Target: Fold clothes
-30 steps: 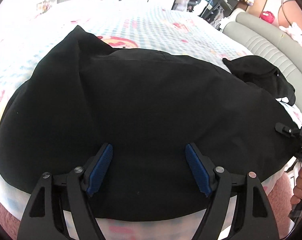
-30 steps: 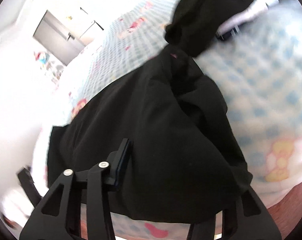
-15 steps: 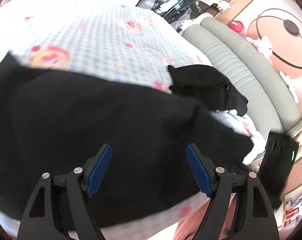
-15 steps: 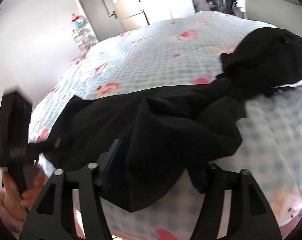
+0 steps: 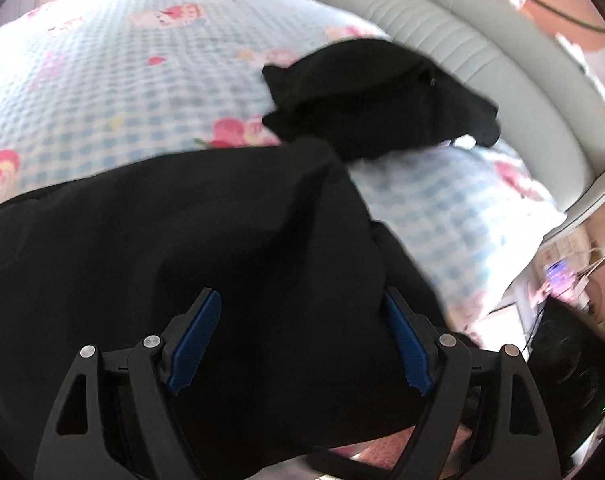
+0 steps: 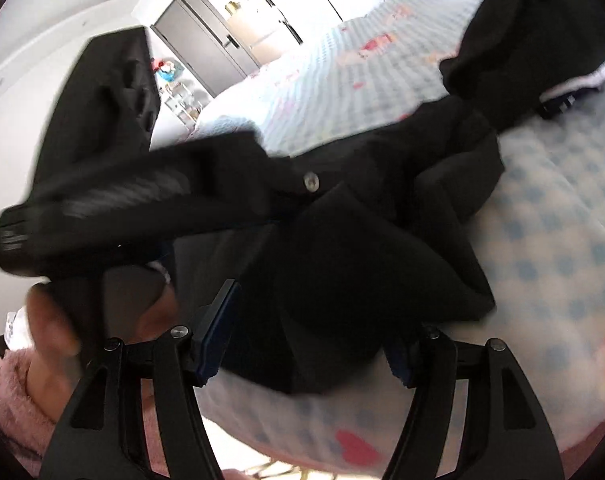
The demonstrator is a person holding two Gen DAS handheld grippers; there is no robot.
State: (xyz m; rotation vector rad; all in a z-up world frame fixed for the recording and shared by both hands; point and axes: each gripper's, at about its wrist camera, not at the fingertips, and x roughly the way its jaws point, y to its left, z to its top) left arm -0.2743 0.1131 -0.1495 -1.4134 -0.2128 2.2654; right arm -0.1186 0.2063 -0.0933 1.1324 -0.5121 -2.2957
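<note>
The left hand-held gripper [image 5: 302, 344] hung over the black garment [image 5: 182, 248], its 2 blue pads [image 5: 196, 340] spread wide and opening further, black cloth showing in the gap between them but neither pad pressing on it, so it was released. The right hand-held gripper [image 6: 310, 320] also had its jaws opening; a folded lump of the same black garment [image 6: 342, 248] lay between its fingers, the left pad [image 6: 218, 332] standing clear of the cloth and the right pad mostly hidden behind the fold, so no grip showed. In the right wrist view the left hand-held gripper [image 6: 114, 184] crossed the frame as a blurred black body above the garment, gripped from below by a hand [image 6: 50, 344] in a pink fuzzy sleeve [image 6: 10, 400]. The garment lay on the bed [image 5: 102, 80], near its front edge, over a blue-and-white checked sheet with pink cartoon prints. Beyond it, touching or just beside its far corner, sat a second black bundle [image 5: 378, 92], bunched up toward the grey padded headboard [image 5: 482, 52]. Behind the bed, in the right wrist view, stood a grey door [image 6: 198, 44].
</note>
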